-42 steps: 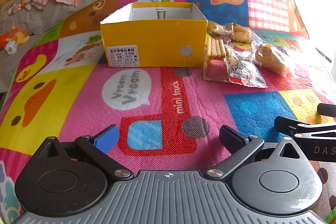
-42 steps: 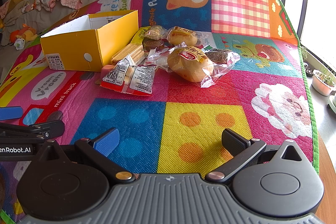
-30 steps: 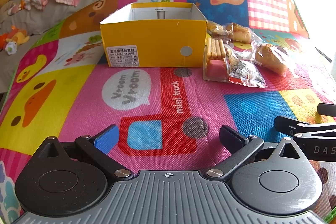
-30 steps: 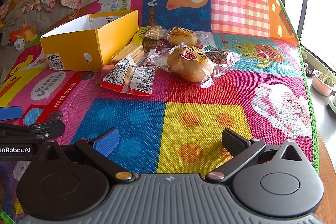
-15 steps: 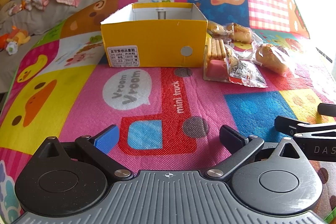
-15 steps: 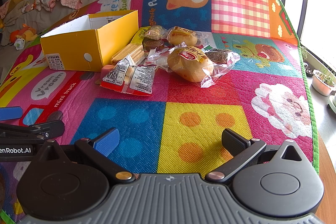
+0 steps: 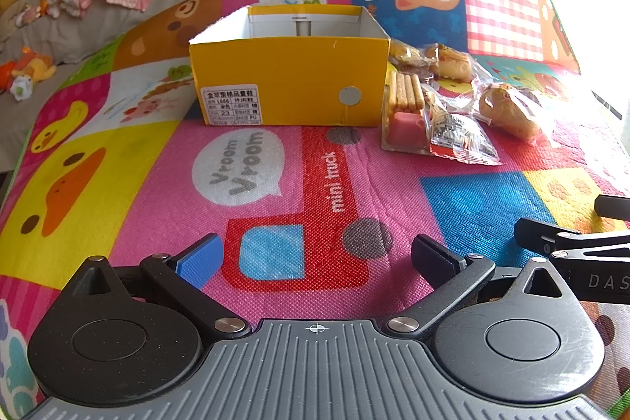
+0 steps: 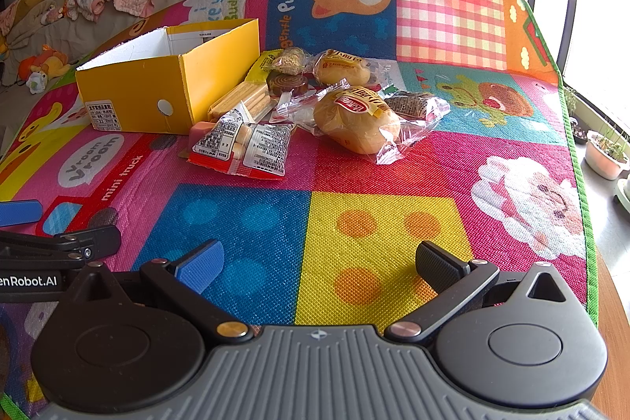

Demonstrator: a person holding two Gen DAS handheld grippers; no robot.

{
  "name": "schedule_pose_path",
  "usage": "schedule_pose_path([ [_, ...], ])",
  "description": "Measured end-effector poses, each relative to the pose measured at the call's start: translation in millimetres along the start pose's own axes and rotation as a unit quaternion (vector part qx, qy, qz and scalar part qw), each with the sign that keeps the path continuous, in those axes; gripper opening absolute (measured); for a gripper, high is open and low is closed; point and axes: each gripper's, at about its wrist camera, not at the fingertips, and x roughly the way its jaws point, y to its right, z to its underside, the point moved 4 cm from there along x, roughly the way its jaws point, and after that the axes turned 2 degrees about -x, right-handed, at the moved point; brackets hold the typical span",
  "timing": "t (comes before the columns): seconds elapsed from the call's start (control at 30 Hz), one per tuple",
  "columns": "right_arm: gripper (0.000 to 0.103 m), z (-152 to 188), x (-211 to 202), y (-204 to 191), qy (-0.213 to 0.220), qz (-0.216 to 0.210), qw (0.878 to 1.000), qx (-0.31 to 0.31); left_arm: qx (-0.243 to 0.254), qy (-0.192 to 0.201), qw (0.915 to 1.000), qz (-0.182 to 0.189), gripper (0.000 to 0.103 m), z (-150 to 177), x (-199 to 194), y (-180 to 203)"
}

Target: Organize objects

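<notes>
An open yellow cardboard box (image 7: 291, 81) (image 8: 157, 93) stands on the colourful mat. Right of it lies a heap of wrapped snacks: a biscuit-stick pack (image 7: 405, 113) (image 8: 244, 101), a red-edged sachet pack (image 7: 460, 140) (image 8: 244, 148), a large wrapped bun (image 7: 508, 113) (image 8: 356, 123), a smaller bun (image 8: 342, 69) and a round brown cake (image 8: 287, 83). My left gripper (image 7: 317, 256) is open and empty, low over the mat in front of the box. My right gripper (image 8: 319, 264) is open and empty, well short of the snacks.
The mat (image 8: 378, 223) covers a table; its right edge (image 8: 586, 207) drops to a floor with plant pots (image 8: 606, 152). A sofa with clothes and toys (image 7: 78, 2) lies behind on the left. Each gripper shows in the other's view (image 7: 575, 254) (image 8: 47, 250).
</notes>
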Motion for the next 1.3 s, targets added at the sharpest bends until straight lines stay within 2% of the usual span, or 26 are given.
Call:
schedule_pose_path([
  [1.13,0.103,-0.6,0.5,-0.7,0.004,0.004,1.000,-0.002,-0.004,0.002,1.0000,0.005,0.103,0.8,0.0,-0.1],
  [1.3,0.103,0.9,-1.0,2.8,0.005,-0.014,1.000,-0.021,-0.001,0.001,1.0000,0.003,0.103,2.2,-1.5,-1.9],
])
